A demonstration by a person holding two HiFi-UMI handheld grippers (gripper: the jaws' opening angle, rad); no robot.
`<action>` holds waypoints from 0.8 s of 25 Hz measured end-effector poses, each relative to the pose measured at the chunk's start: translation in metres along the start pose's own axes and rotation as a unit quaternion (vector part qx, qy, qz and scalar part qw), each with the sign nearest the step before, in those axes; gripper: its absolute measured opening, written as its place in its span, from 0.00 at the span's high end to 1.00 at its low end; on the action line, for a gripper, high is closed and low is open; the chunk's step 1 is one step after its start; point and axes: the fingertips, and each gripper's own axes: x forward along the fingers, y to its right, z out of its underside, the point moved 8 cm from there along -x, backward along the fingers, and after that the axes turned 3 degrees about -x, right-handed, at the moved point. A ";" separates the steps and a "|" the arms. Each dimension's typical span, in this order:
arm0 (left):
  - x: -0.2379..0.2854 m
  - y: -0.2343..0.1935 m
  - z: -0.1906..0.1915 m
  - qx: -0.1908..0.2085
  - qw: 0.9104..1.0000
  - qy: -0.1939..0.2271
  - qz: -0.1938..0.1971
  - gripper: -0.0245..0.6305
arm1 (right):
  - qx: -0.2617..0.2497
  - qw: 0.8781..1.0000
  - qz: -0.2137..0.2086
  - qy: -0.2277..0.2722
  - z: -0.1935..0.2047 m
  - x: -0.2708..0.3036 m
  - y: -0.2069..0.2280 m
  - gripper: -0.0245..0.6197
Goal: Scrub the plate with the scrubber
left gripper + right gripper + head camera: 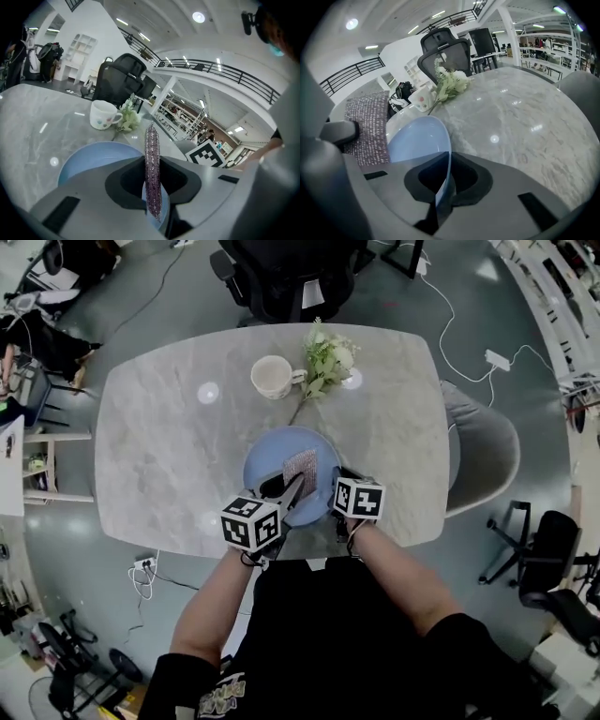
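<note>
Scrubber (152,164): a thin, flat, rectangular pad of mauve, glittery knit. It is clamped on edge between the closed jaws of the left gripper (286,495). Its long axis runs straight out from the jaws toward the far edge of the table (159,446), and its free end is raised over the middle of the plate (419,140). In the right gripper view its broad, nubbly face is turned toward the right gripper (336,491).

The plate is round, pale blue and glossy, with a shallow upturned rim. It sits by the table's near edge, about midway along it. The right gripper's jaws are closed on the plate's near-right rim, and the thin edge runs out from between them. Whether that side is lifted off the table I cannot tell.

The tabletop is grey-white marble with rounded corners, and ceiling lights show on it as bright spots.

Beyond the plate, toward the far edge, stands a cream mug (272,377) with small coloured spots, its handle toward a sprig of white flowers (328,360) with green leaves. The sprig's stem reaches back toward the plate's far rim. Both stand well apart from the scrubber.

A black mesh office chair (291,277) is drawn up at the far edge. A grey shell chair (483,451) stands at the right edge. A white power strip (497,360) and its cable lie on the floor beyond it.
</note>
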 end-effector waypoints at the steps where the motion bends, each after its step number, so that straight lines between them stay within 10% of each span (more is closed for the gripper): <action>1: 0.010 -0.004 -0.001 0.002 1.000 -0.018 0.007 0.84 | 0.001 1.000 0.000 0.000 0.001 0.001 0.000 0.92; 8: 0.066 -0.026 0.001 0.061 0.988 -0.141 0.022 0.84 | -0.008 1.000 0.008 0.007 0.006 0.004 -0.002 0.92; 20: 0.105 -0.055 -0.001 0.095 0.977 -0.193 -0.007 0.84 | -0.047 0.998 0.031 0.023 0.009 0.004 -0.006 0.91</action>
